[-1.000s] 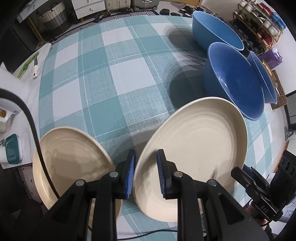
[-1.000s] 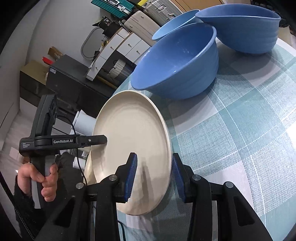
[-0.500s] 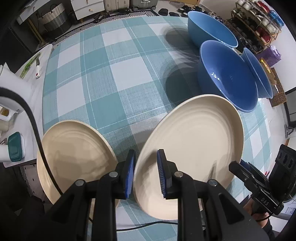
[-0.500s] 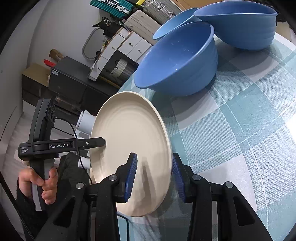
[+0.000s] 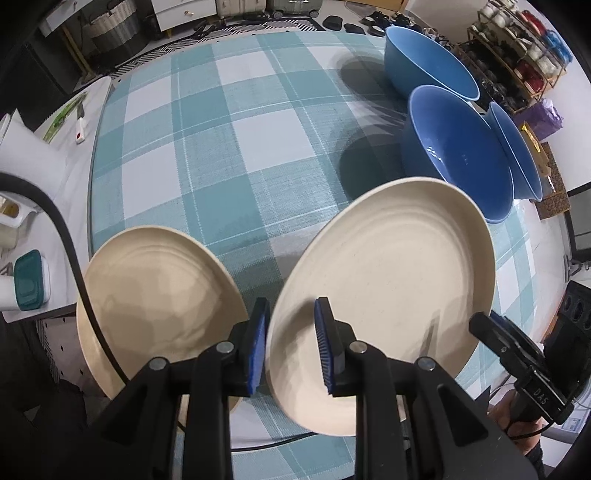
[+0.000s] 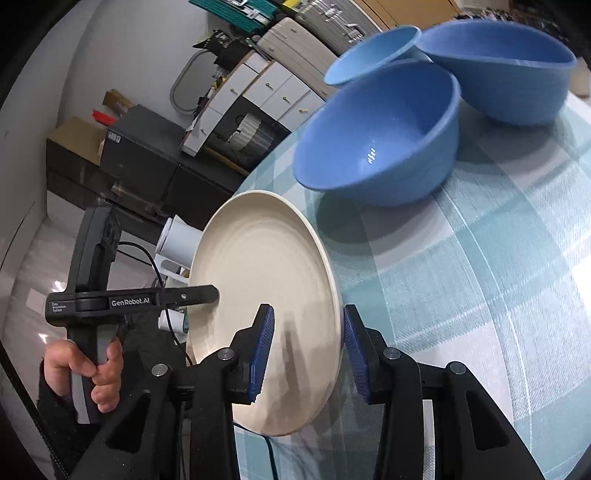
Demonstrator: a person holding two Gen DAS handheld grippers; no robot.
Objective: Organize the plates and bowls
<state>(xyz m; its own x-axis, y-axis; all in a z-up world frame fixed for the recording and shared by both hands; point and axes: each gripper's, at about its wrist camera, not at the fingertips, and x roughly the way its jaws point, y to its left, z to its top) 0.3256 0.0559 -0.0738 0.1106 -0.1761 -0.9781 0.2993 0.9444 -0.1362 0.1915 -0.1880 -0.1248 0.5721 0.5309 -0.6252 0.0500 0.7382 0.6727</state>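
The table [image 5: 236, 155] took up most of what lay ahead of my fingers, covered in a teal-and-white checked cloth [image 6: 480, 280] with a woven texture. Past its far edge the room was crowded: white drawer units [image 6: 273, 92], a dark cabinet [image 6: 147, 162], a wicker basket [image 5: 110, 27], and off to the right of my left fingers a rack of cups and jars [image 5: 524, 44].

Three blue bowls [image 5: 458, 147] sat close together ahead and to the right of my left gripper [image 5: 291, 347], touching or nearly so (I couldn't tell which).

Both grippers had hold of one cream plate [image 5: 388, 280], lifted and tilted over the near edge of the table. My left gripper's blue pads were narrowed onto its near rim, one pad either side. My right gripper [image 6: 304, 350] bracketed the opposite rim at a wider gap; whether both pads [image 6: 262, 347] actually touched the plate I couldn't tell.

A second cream plate [image 5: 155, 306] lay just left of my left fingers, overhanging the table's edge.

My left hand [image 6: 92, 373] wrapped its gripper's handle.
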